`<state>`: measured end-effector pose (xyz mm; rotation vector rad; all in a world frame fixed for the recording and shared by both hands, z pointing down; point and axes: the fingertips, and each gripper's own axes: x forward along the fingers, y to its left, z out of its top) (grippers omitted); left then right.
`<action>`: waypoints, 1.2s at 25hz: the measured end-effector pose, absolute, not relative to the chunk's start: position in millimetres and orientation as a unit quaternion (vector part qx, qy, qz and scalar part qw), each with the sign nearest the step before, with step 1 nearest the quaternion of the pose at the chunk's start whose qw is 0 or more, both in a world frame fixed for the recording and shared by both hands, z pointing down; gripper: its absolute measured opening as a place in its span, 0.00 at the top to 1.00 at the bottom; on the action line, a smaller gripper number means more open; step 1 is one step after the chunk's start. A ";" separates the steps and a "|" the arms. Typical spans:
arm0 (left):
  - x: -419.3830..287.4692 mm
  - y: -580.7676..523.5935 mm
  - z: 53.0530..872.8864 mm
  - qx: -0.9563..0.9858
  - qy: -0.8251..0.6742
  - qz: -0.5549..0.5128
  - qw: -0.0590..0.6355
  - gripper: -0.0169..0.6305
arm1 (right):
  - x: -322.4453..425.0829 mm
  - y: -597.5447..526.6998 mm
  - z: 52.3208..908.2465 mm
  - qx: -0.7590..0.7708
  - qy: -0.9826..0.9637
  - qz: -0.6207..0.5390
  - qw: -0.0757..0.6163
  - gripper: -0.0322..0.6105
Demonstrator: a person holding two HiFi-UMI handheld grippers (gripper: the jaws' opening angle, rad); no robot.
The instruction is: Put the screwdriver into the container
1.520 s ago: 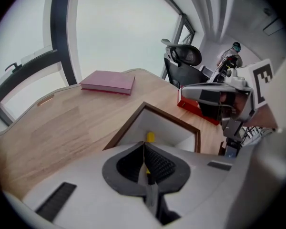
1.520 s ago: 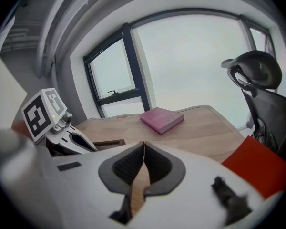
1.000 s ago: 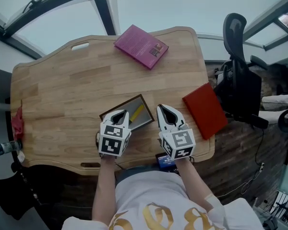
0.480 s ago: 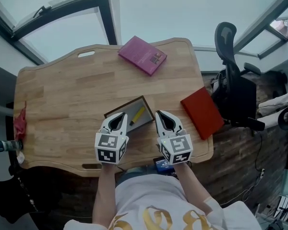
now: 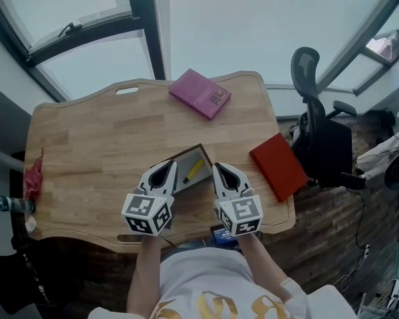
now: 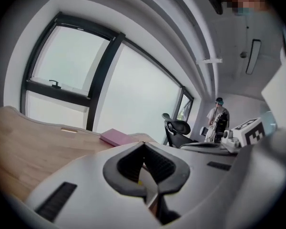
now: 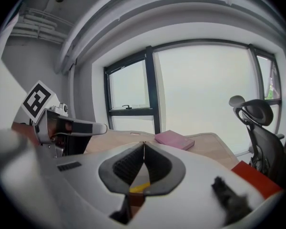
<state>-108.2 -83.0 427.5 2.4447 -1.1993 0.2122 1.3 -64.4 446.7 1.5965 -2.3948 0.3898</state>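
Observation:
A yellow-handled screwdriver [image 5: 195, 170] lies inside the shallow dark-rimmed container [image 5: 188, 152] near the table's front edge. My left gripper [image 5: 167, 167] is at the container's left side and my right gripper [image 5: 219, 168] at its right side. Both point away from me. In the left gripper view the left gripper [image 6: 144, 144] has its jaws shut tip to tip with nothing between them. The right gripper [image 7: 144, 144] is shut the same way, and a bit of the yellow screwdriver [image 7: 140, 187] shows through the gap below its pads.
A pink book [image 5: 201, 94] lies at the wooden table's [image 5: 100, 145] far edge and a red book [image 5: 278, 165] at its right edge. A black office chair [image 5: 316, 111] stands to the right. A red cloth [image 5: 33, 178] and a bottle [image 5: 10, 205] are at the left.
The head view has tilted, so the table sits lower in the picture. Both grippers have stayed shut on either side of the container, raised slightly. The screwdriver has not moved.

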 end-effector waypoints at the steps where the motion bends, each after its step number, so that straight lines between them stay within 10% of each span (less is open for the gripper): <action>1: -110.4 -83.7 424.5 0.875 -0.438 0.077 0.194 0.95 | 1.7 -64.2 444.1 0.548 -0.818 0.131 0.116 0.90; 30: -125.9 -76.8 434.2 0.856 -0.477 0.130 0.149 0.95 | 0.6 -59.2 440.8 0.560 -0.811 0.126 0.115 0.90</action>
